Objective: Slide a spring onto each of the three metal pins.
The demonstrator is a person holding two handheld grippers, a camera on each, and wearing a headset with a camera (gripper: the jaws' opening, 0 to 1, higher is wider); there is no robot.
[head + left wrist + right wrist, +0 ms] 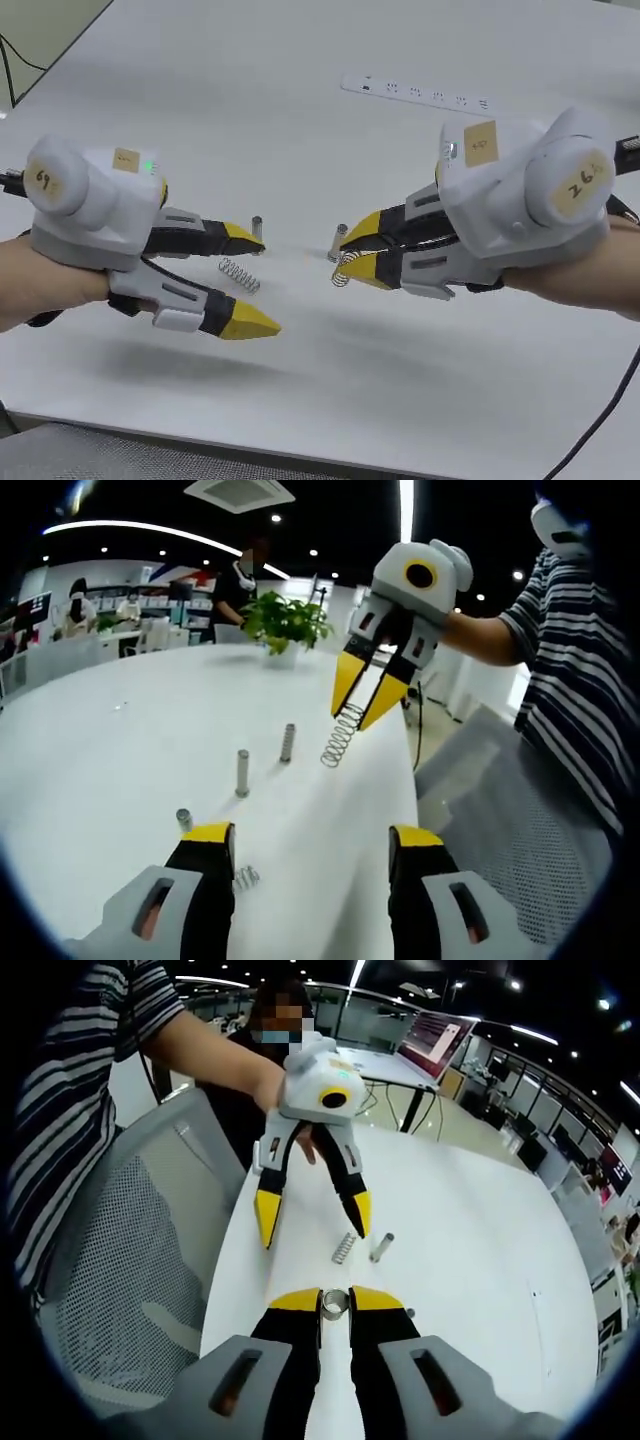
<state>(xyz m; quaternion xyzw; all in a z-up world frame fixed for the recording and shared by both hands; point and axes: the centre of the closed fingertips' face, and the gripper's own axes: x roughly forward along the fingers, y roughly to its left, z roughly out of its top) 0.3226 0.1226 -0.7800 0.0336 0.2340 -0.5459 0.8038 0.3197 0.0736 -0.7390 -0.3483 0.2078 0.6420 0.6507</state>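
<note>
Tabletop (120, 740); left gripper view shows three pins (242, 773).

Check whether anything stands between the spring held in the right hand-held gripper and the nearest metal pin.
Nothing visible does. The right hand-held gripper holds the spring just beside the nearest pin, with bare table between. The loose spring and the open left hand-held gripper lie off to the side.

The left tool (257, 282) sat at the left of the head view, gripped by a hand (40, 285) at the frame's edge. Its yellow-tipped jaws were spread wide and pointed right. The right tool (348, 262) reached in from the right, held by the other hand (585, 270), with its jaws nearly closed and pinching a spring (340, 272) at their tips. The two tools faced each other, tips apart.
</note>
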